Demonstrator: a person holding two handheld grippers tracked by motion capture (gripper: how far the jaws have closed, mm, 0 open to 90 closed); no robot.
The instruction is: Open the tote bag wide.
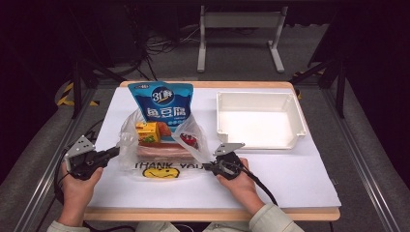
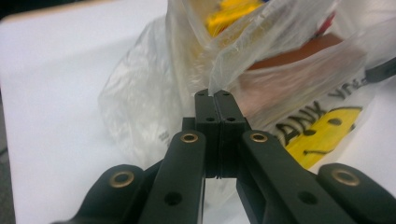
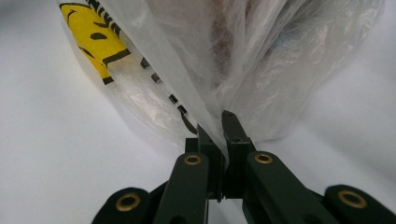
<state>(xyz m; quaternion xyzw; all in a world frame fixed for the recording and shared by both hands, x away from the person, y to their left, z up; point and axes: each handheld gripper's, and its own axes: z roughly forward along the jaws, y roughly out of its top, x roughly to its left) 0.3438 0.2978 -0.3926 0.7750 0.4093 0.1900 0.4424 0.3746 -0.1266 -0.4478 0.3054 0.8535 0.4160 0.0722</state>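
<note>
A clear plastic bag (image 1: 129, 145) printed with a yellow smiley face (image 1: 159, 172) lies in the middle of the white table. Inside it stand a blue pouch (image 1: 166, 101), a yellow carton (image 1: 147, 131), a long brown pack (image 1: 159, 150) and a small red item (image 1: 188, 140). My left gripper (image 1: 116, 151) is shut on the bag's left rim; in the left gripper view the film (image 2: 224, 70) rises from between the closed jaws (image 2: 214, 95). My right gripper (image 1: 209, 166) is shut on the bag's right rim, and the film (image 3: 196, 93) is pinched at its tips (image 3: 215, 123).
A white rectangular tray (image 1: 290, 104) with nothing in it sits at the back right of the table. A white sheet (image 1: 290, 174) covers the tabletop, with bare space in front of the tray. The table's wooden front edge (image 1: 212, 213) runs close to the person's forearms.
</note>
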